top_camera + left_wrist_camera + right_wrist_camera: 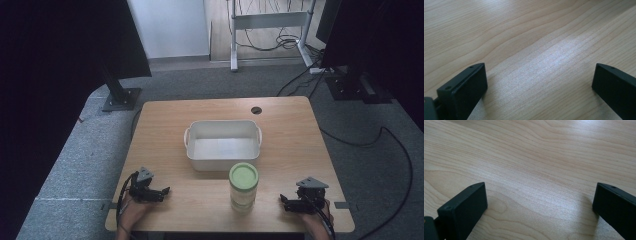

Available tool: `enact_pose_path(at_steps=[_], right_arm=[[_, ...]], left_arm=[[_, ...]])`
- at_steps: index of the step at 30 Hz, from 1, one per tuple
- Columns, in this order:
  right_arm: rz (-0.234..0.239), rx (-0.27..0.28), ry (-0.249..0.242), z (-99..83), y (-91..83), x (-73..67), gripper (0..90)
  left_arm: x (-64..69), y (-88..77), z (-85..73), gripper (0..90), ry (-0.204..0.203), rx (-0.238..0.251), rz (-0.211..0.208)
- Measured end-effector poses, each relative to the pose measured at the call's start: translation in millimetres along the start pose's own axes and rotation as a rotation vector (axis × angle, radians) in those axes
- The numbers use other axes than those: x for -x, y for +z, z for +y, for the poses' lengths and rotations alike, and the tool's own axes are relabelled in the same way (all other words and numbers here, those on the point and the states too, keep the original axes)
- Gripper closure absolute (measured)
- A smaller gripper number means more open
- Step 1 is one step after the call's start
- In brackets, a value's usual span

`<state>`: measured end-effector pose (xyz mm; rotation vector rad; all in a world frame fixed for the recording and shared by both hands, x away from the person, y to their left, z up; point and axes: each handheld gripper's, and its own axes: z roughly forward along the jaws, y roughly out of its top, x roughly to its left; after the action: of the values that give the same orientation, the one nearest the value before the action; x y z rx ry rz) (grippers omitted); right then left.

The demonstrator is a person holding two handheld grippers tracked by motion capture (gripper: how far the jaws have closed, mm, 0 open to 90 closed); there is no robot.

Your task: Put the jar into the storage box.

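jar (pixel 243 187), green-lidded, upright near table (pixel 165 120) front edge just before white bin (pixel 223 144), flanked well apart by left gripper (pixel 162 192) and right gripper (pixel 284 202), both jaws wide, empty, resting ready.

Table (pixel 165 125): light wood tone, w/ wavy darker grain lines seen in both gripper views. Tub (pixel 223 161): plain white, no pattern. Jar (pixel 243 187): pale green lid w/ a lighter rim; body clear, tinted greenish. Left gripper (pixel 166 190) & right gripper (pixel 281 199): black jaws, matte; a grey three-cornered plate is carried on top of each. Carpet (pixel 75 150): grey, speckled. Cables (pixel 385 135) on it: black. Wall (pixel 170 25): white. Desk frame (pixel 267 22) at back: light grey.
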<state>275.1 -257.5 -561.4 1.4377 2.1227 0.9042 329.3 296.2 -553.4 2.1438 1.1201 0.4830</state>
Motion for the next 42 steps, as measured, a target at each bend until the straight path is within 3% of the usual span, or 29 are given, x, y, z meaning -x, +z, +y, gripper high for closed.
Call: enact_pose_path(at_steps=[30,36,42], right_arm=[[0.008,0.005,-0.003,-3.9,-4.3,-2.3,1.4],[0.044,0.051,0.037,-6.9,-9.7,-1.8,2.1],[0.053,0.052,0.004,-2.7,-14.9,-9.4,2.1]], left_arm=[[0.5,-0.7,-0.8,0.8,-0.03,0.005,0.025],[0.5,-0.7,-0.7,0.8,-0.03,0.004,0.026],[0.7,-1.1,-1.1,0.8,-0.029,0.004,0.027]])
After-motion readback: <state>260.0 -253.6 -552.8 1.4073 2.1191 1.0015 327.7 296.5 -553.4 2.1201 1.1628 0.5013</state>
